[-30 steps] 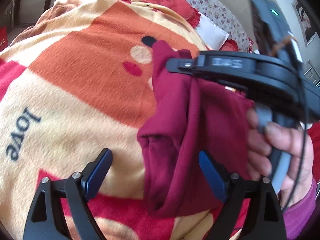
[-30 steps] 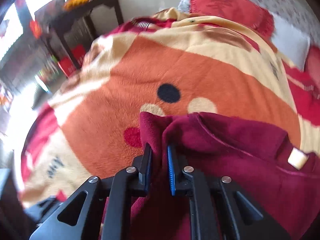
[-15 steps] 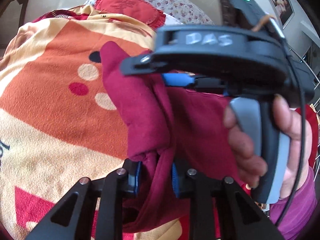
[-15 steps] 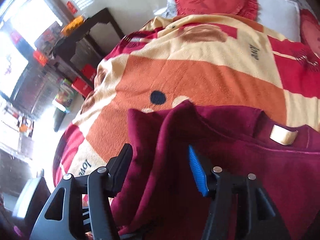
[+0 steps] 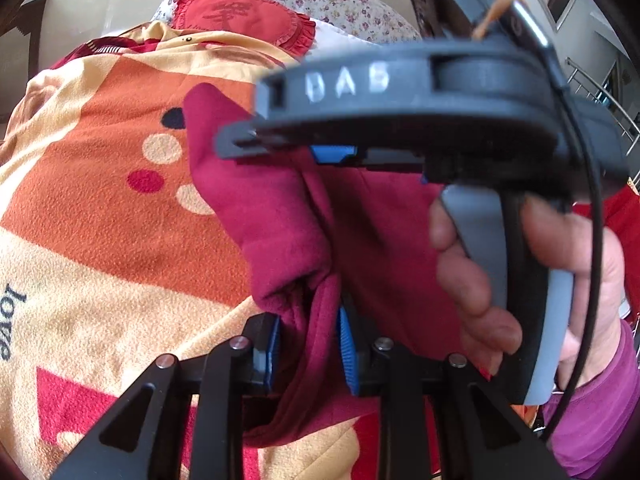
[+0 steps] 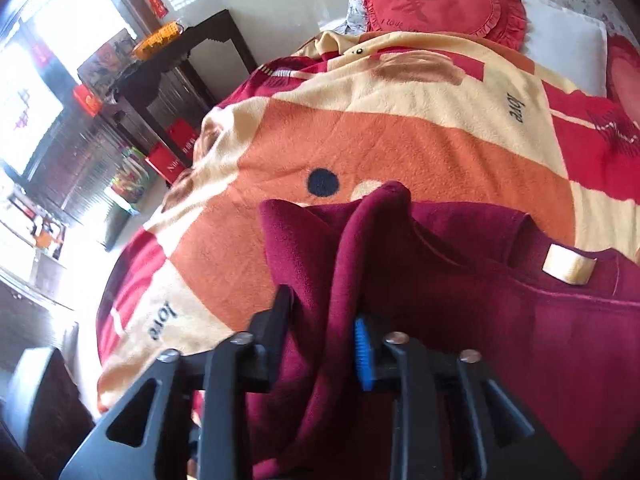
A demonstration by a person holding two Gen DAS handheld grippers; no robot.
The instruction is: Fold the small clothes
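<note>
A dark red fleece garment (image 5: 276, 216) is held up over an orange, cream and red blanket (image 5: 92, 208). My left gripper (image 5: 308, 348) is shut on a bunched sleeve fold of it. The right gripper's body (image 5: 420, 112) fills the upper right of the left wrist view, held by a hand. In the right wrist view the garment (image 6: 460, 280) with its cream neck label (image 6: 568, 264) drapes over my right gripper (image 6: 324, 344); its jaws stand partly apart with cloth folds between them.
A red heart-shaped cushion (image 6: 440, 8) and a white pillow (image 6: 568, 48) lie at the bed's head. A dark side table (image 6: 184, 64) stands left of the bed, by a bright window. The blanket (image 6: 400, 120) spreads beyond the garment.
My left gripper, open a second ago, moved in and shut on the garment's sleeve fold. My right gripper, shut on the cloth before, opened wide, then narrowed around the folds.
</note>
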